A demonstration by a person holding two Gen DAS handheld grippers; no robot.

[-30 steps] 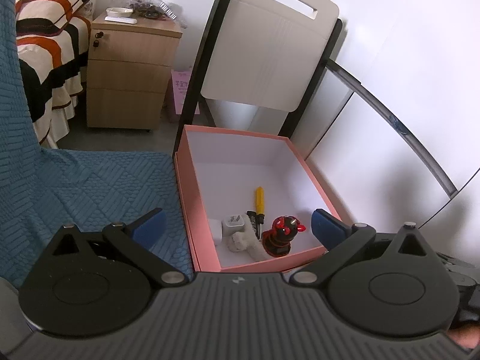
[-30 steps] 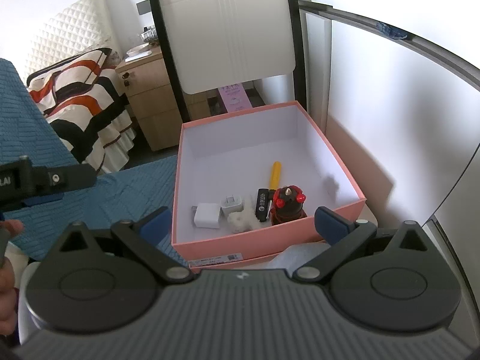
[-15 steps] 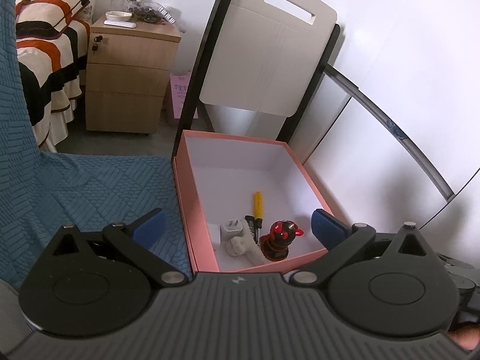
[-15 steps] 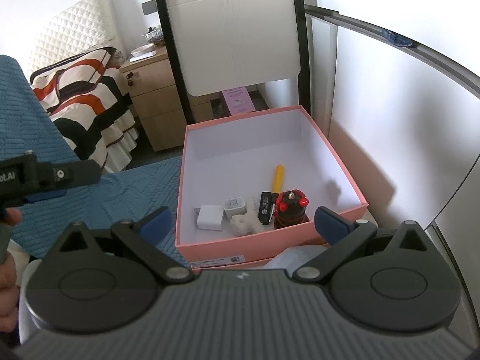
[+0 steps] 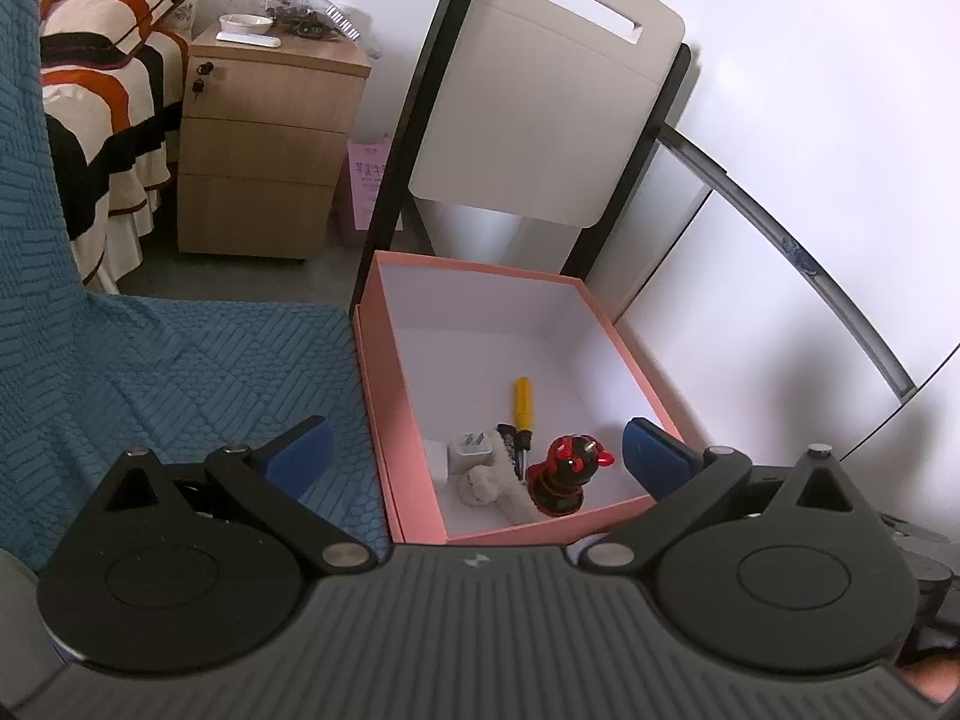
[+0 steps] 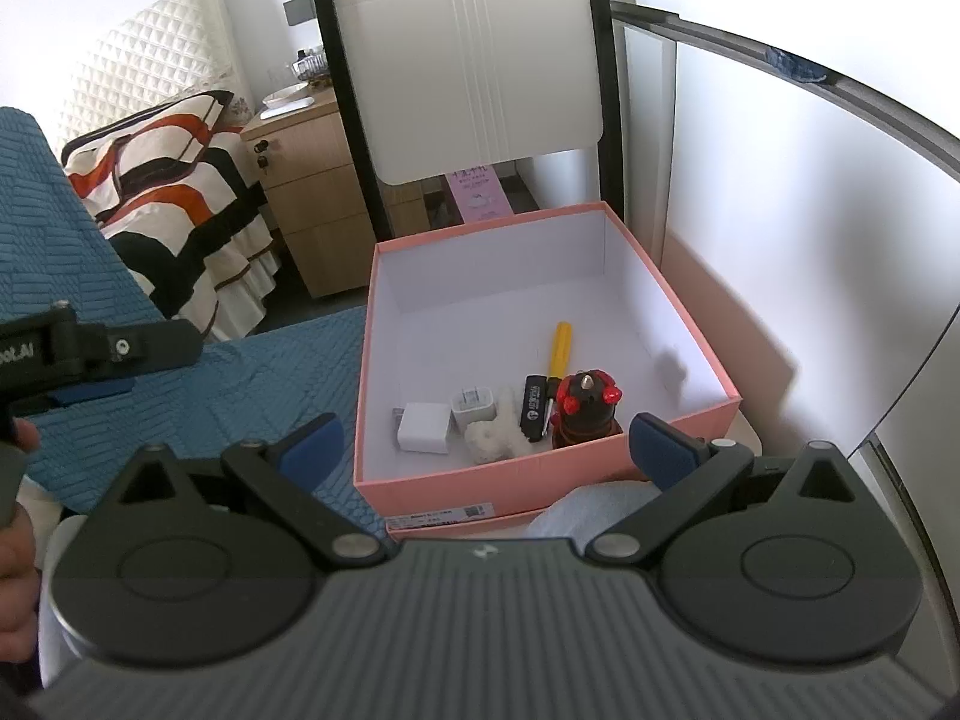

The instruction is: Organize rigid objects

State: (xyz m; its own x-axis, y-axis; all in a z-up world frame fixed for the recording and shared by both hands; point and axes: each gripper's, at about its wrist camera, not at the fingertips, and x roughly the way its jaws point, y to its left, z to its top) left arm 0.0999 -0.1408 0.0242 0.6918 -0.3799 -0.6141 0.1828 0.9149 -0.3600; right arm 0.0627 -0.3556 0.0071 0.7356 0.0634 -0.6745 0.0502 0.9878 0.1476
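Note:
A pink box (image 6: 699,339) (image 5: 373,396) with a white inside holds a yellow-handled screwdriver (image 6: 561,346) (image 5: 522,399), a black-and-red figurine (image 6: 587,408) (image 5: 567,474), two white chargers (image 6: 424,427) (image 6: 474,405) (image 5: 471,450), a black stick (image 6: 533,405) and a white lumpy piece (image 6: 495,439) (image 5: 489,483). My left gripper (image 5: 474,453) hangs open above the box's near edge, holding nothing. My right gripper (image 6: 486,450) is open and empty too, just before the box's front wall. The left gripper's side (image 6: 96,354) shows at the right wrist view's left edge.
A blue quilted cover (image 5: 180,372) lies left of the box. Behind stand a white chair back (image 5: 540,108) with black frame, a wooden bedside cabinet (image 5: 264,156) and a striped bed (image 5: 102,102). A white wall with a grey rail (image 5: 810,276) runs along the right. A hand (image 6: 15,516) shows low left.
Both grippers have pulled back and up from the box, which looks smaller and lower in each view. The box contents have not moved.

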